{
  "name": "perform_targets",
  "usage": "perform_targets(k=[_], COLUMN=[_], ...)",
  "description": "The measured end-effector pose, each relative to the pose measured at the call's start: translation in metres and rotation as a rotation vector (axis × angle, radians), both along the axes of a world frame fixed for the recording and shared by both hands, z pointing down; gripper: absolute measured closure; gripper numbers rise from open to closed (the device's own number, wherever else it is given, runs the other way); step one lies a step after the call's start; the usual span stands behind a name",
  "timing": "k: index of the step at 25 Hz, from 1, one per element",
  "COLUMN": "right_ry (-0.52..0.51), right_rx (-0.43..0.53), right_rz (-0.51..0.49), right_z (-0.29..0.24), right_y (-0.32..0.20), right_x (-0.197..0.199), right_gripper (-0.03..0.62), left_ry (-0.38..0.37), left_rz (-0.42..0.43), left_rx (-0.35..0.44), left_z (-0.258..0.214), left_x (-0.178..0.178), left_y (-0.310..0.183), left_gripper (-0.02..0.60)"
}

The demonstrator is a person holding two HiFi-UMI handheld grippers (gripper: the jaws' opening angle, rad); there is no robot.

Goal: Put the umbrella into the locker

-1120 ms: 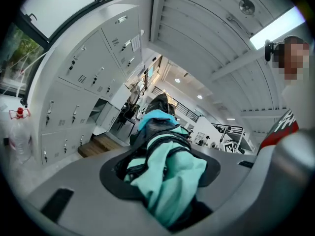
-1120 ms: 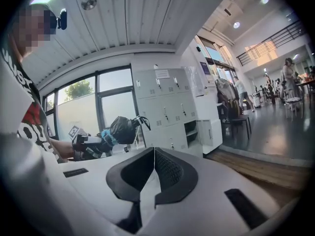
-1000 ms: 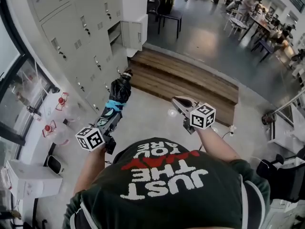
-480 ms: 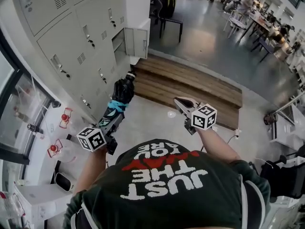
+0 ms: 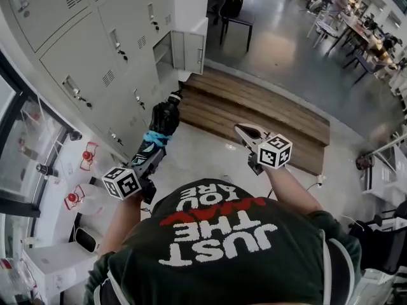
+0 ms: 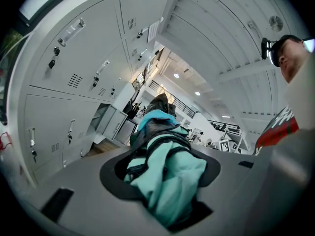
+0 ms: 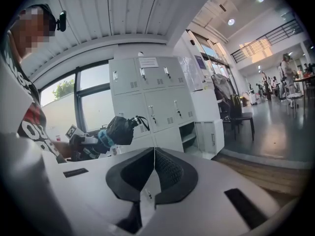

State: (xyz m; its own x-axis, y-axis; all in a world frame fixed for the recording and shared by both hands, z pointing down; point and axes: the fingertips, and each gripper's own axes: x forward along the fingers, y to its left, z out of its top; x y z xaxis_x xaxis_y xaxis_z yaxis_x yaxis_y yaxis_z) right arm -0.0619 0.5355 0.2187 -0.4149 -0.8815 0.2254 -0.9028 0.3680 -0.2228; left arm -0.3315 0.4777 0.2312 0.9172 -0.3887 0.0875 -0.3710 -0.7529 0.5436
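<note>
Umbrella (image 5: 162, 121) carried nearer the open locker (image 5: 166, 54) than a second ago, folded, black and teal, held out level beside the locker bank, left tool (image 5: 150, 151) clamped on it, right tool (image 7: 153, 173) alongside, jaws together, empty, wooden steps (image 5: 254, 116) ahead.

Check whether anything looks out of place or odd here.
Only one thing: a locker door stands open at the far end of the otherwise closed locker bank. The folded umbrella sits in the left claw, nothing spilled or damaged.
</note>
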Motion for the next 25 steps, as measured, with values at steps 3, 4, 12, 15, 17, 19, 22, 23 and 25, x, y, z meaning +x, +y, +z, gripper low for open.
perform_targets(k=[3,4,12,15,17,19,22,23,25], right_ry=[-0.009,-0.013,-0.047,-0.057,-0.054,-0.040,-0.029,-0.031,-0.038], right_rx=[-0.021,-0.025,-0.018,-0.036,-0.052,-0.052,-0.042,-0.045,-0.056], right_rz=[-0.026,-0.038,-0.166,-0.210,-0.245,-0.293,-0.344,-0.352,-0.365], right_z=[0.002,0.004,0.043,0.049,0.048,0.040,0.031,0.031,0.034], right_y=[-0.033,-0.045,-0.164,-0.227,-0.269,-0.306,-0.357,-0.374,-0.406], right_x=[0.013,0.017,0.088,0.136,0.169,0.199,0.240,0.253,0.273], right_gripper=[0.559,0.559,0.559,0.559,0.559,0.559,0.559,0.559,0.559], left_ry=[-0.010,-0.013,-0.045,-0.014,0.020,0.036,0.044,0.053,0.066], left_rz=[-0.022,-0.033,-0.145,-0.196,-0.230,-0.245,-0.265,-0.278,-0.300], left_rx=[-0.016,-0.021,-0.023,-0.039,-0.071,-0.099,-0.109,-0.119,-0.147], left_z=[-0.001,0.000,0.038,0.042,0.042,0.039,0.033,0.032,0.032], left_x=[0.009,0.013,0.079,0.133,0.176,0.217,0.266,0.280,0.303], left_y=[-0.022,-0.030,-0.105,-0.158,-0.195,-0.227,-0.274,-0.290,-0.318], left_gripper=[0.357,0.357,0.357,0.357,0.357,0.357,0.357,0.357,0.357])
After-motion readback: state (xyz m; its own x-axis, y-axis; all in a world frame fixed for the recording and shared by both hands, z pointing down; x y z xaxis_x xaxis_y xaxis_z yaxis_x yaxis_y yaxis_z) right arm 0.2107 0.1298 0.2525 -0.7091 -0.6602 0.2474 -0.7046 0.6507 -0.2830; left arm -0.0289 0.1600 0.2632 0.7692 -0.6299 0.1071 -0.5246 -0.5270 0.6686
